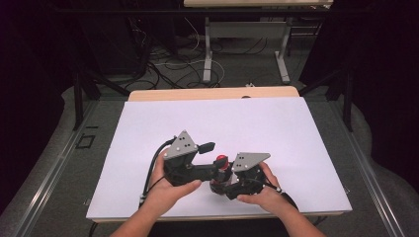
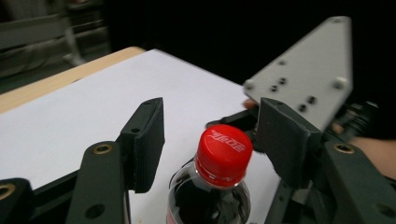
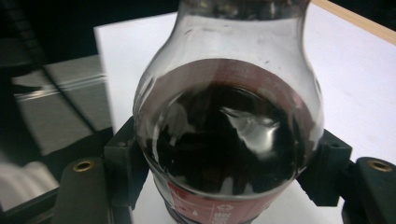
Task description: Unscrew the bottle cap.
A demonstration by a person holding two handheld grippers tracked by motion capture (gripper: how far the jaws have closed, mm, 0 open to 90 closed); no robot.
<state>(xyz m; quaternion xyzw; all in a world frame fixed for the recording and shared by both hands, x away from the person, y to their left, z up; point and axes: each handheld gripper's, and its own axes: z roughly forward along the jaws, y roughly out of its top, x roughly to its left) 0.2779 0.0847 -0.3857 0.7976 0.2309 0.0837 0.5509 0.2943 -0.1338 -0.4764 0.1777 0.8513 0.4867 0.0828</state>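
Left claw (image 2: pixel 210 135) first: its jaws stand apart on either side of the red cap (image 2: pixel 223 154), with a clear gap between each pad and the cap, so it grips nothing. From the high view, my left gripper (image 1: pixel 213 154) comes in level from the left of the bottle (image 1: pixel 221 173), its grey plate tilted up and my left hand (image 1: pixel 170 190) wrapped under the body, wrist low against the white mat (image 1: pixel 148 128).

I use the bottle as my landmark. It stands upright near the front edge of the mat, between my two hands, dark drink filling it up to the shoulder. Its cap sits on the neck; whether the thread is loose I cannot tell.

Just right of the bottle, my right gripper (image 3: pixel 229 177) clamps the bottle's belly (image 3: pixel 229 140): both black pads press the glassy wall at the widest part, just above the red label. My right hand (image 1: pixel 259 195) lies low beside the bottle, cradling the gripper from beneath, forearm running back toward me.

I judge the step in hand to be working the cap, with the bottle steadied from the right. Next I would centre the left pads level with the cap's ribbed rim, close firmly, and turn from the wrist while the right holds still.
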